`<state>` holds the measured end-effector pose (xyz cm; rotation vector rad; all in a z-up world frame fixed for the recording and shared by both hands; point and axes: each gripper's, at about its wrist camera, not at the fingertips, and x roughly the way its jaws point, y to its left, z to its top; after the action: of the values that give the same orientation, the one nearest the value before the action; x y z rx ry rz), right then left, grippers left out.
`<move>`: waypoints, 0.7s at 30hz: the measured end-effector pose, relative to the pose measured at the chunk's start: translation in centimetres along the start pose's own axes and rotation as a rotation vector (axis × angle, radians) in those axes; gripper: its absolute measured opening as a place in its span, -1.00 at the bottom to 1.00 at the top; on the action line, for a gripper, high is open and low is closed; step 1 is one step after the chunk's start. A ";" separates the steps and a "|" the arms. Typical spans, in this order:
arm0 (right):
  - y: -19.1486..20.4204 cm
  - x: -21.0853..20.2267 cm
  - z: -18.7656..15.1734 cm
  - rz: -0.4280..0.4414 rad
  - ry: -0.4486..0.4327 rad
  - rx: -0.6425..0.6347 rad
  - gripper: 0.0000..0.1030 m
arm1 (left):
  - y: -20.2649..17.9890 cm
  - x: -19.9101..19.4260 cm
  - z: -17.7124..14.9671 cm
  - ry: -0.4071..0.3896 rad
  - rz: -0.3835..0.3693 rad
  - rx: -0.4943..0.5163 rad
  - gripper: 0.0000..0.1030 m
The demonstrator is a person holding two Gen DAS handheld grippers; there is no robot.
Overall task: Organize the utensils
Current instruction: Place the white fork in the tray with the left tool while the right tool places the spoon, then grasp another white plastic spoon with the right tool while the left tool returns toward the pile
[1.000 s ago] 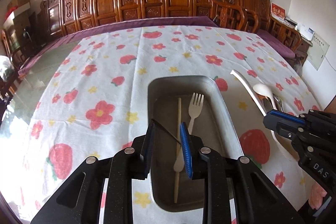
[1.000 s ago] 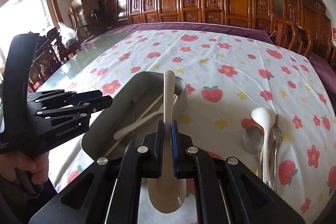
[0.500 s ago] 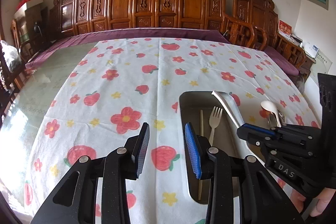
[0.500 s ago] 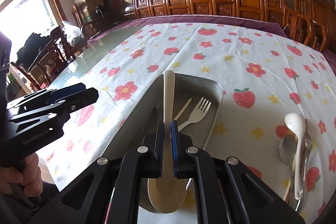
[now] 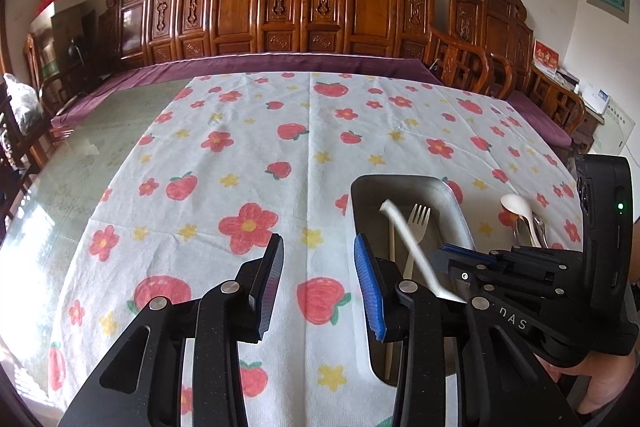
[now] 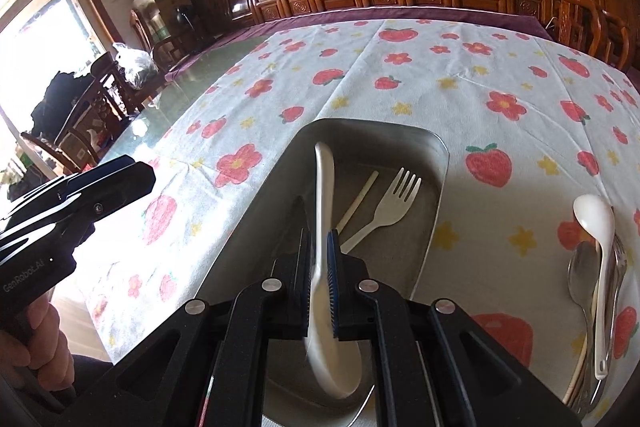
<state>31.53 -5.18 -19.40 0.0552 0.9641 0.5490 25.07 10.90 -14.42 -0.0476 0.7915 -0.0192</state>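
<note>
The right gripper [image 6: 319, 259] has its jaws pinching a white rice paddle [image 6: 323, 195] by the handle. The handle pokes forward over the tray [image 6: 434, 155], and the wide scoop end hangs behind the jaws, low over the near end of the tray. The paddle looks a bit blurred.

The left gripper [image 5: 318, 279] has its jaws spread wide with nothing between them. It hangs over the cloth [image 5: 240, 167], just left of the tray.

The tray is a metal box with low walls, sitting on the cloth. Inside the tray lie a pale fork [image 6: 390, 203] and one chopstick [image 6: 358, 201], side by side, with the chopstick to the left of the fork. The fork's prongs point to the far end of the tray.

To the right of the tray, on the cloth, is a small heap of more things to eat with. A white spoon [image 6: 600, 247] lies on top, and a metal spoon [image 6: 580, 267] is just left of it. Other metal bits are under them, too hidden to tell apart.

Past the far side of the tray, behind the table, stands a row of carved wood chairs [image 5: 312, 11].
</note>
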 end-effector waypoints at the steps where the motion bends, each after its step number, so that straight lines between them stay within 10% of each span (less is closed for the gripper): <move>1: -0.1 -0.1 0.0 -0.001 -0.001 -0.003 -0.82 | -0.1 0.0 0.0 -0.001 -0.002 0.001 -0.27; 17: -4.7 -9.1 -2.5 -0.137 -0.108 -0.090 -0.82 | -5.8 0.7 -0.2 0.001 -0.083 0.075 -0.16; 21: -6.9 -10.9 -3.7 -0.187 -0.112 -0.086 -0.82 | -7.7 1.2 -0.2 0.006 -0.101 0.094 0.16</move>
<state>26.66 -16.90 -15.16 -0.0796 0.8260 0.4099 25.81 3.19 -15.02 0.0012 0.7925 -0.1523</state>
